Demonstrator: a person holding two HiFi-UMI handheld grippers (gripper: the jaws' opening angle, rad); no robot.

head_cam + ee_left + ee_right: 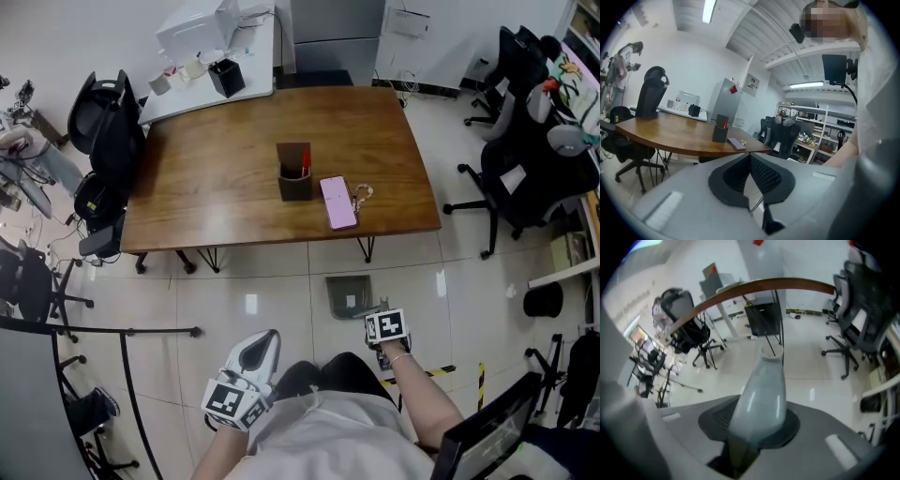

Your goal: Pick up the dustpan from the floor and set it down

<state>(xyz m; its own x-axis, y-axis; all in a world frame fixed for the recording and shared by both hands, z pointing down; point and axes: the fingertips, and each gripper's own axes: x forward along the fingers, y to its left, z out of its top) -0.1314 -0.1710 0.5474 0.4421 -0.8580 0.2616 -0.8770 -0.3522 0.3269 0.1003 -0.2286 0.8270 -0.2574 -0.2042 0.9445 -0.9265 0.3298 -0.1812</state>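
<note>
White shirt fabric (328,431) on the person's torso fills the bottom of the head view, closest to the camera, with both arms reaching forward over a pale tiled floor (253,281).

Beyond the arms stands a large brown wooden table (216,178) on thin black legs. Black office chairs crowd the right side of the room (530,169), and another black chair (108,122) sits at the table's left end. A white desk (211,94) butts against the table's far left corner.

On the floor, just in front of the table's near edge and right of centre, lies the grey dustpan (349,295). Its pan points toward the table and its handle rises back toward the person.

The right gripper (384,330) hangs steeply downward just behind the pan. In the right gripper view, the pale grey handle (761,394) runs out from between the jaws, which stand a little apart around it.

The left gripper (262,342) is held near the person's body, well apart from the dustpan and pointing roughly level. Its jaws are together at the tips with nothing between them.

Near the table's middle stand a dark brown pen holder (294,176) with a red pen (306,161), a pink phone (338,202) lying flat just right of it, and a small bunch of keys (363,195) beside the phone.
</note>
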